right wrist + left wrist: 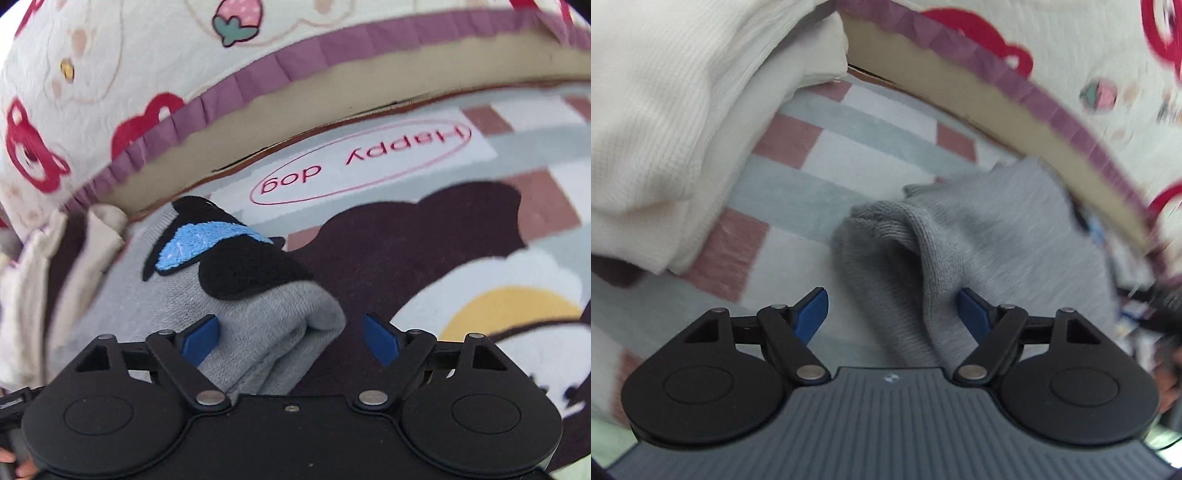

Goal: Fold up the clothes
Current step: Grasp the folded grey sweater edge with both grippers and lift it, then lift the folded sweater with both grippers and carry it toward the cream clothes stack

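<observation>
A grey knit sweater point(979, 243) lies on a checked rug point(849, 147). In the left wrist view its ribbed cuff folds up between the blue fingers of my left gripper point(892, 314), which is open around it. In the right wrist view the same grey sweater point(258, 325), with a black and light-blue fuzzy patch point(221, 254), bulges between the fingers of my right gripper point(291, 338), which is also open. A stack of folded white garments point(665, 122) sits at the left in the left wrist view.
A bed edge with a purple ruffle point(1015, 81) and a bear-print cover point(92, 74) runs along the far side. The rug shows a "Happy dog" oval point(362, 162) and a dark cartoon figure point(424, 240). Cream cloth point(55, 266) lies at the left.
</observation>
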Available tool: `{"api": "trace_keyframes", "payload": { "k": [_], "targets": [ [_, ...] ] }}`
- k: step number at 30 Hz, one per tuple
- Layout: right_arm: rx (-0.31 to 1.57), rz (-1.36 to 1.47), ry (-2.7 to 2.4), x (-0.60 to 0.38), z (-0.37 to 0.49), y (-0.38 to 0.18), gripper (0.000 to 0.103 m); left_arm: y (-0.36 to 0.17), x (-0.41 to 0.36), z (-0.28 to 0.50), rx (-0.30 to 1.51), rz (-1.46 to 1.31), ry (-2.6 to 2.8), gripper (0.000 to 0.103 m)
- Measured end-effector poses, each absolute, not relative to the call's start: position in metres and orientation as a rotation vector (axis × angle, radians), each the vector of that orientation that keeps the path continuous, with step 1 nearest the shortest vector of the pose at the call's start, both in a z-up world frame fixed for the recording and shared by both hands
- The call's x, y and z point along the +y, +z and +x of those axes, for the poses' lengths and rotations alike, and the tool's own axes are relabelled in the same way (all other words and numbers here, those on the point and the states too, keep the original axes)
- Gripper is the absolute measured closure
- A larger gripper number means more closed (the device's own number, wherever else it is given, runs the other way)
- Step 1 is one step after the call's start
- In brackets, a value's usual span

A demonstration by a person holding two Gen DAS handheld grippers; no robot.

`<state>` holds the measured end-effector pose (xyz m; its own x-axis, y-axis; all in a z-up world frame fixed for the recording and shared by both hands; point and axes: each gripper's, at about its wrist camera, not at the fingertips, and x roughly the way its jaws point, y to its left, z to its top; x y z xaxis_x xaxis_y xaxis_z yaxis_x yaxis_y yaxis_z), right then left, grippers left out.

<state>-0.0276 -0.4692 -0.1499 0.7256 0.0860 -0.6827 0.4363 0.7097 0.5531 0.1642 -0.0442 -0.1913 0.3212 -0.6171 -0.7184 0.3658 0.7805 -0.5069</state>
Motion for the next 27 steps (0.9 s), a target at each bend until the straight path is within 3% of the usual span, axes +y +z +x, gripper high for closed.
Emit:
{"api": "trace_keyframes", "payload": {
  "k": [5, 10, 13, 14, 15, 16, 17, 20, 23, 25, 27],
  "targets": [
    [0.651, 1.026, -0.156, -0.482, -0.047, -0.181, 0.013, -0.205, -0.03, 0.176, 1.101, -0.536, -0.681, 0.027],
    [0.587, 1.033, -0.148, -0.486, -0.029, -0.192, 0.012, -0.214, -0.076, 0.174, 1.02, -0.278, -0.63, 0.021],
    [0.554, 1.019, -0.108, -0.487, -0.009, -0.191, 0.012, -0.228, -0.076, 0.184, 1.069, -0.464, -0.638, 0.019],
    [0.538, 1.016, -0.085, -0.487, -0.004, -0.19, 0.026, -0.23, -0.078, 0.185, 1.073, -0.482, -0.664, 0.029],
    [0.52, 1.009, -0.06, -0.486, 0.001, -0.188, 0.036, -0.231, -0.082, 0.186, 1.076, -0.47, -0.694, 0.049],
    [0.499, 0.981, -0.028, -0.486, 0.004, -0.181, 0.049, -0.226, -0.085, 0.184, 1.054, -0.441, -0.712, 0.054],
    [0.491, 0.919, -0.006, -0.486, 0.008, -0.169, 0.054, -0.216, -0.087, 0.179, 1.007, -0.394, -0.723, 0.065],
    [0.467, 0.791, 0.026, -0.492, 0.019, -0.134, 0.062, -0.184, -0.095, 0.162, 0.848, -0.286, -0.767, 0.069],
    [0.49, 0.743, -0.021, -0.507, 0.033, -0.122, 0.061, -0.175, -0.107, 0.162, 0.827, -0.295, -0.8, 0.068],
    [0.554, 0.729, -0.069, -0.516, 0.046, -0.127, 0.046, -0.185, -0.117, 0.17, 0.898, -0.302, -0.763, 0.064],
    [0.616, 0.842, -0.116, -0.526, 0.048, -0.143, 0.037, -0.199, -0.119, 0.178, 0.966, -0.328, -0.725, 0.051]
  ]
}}
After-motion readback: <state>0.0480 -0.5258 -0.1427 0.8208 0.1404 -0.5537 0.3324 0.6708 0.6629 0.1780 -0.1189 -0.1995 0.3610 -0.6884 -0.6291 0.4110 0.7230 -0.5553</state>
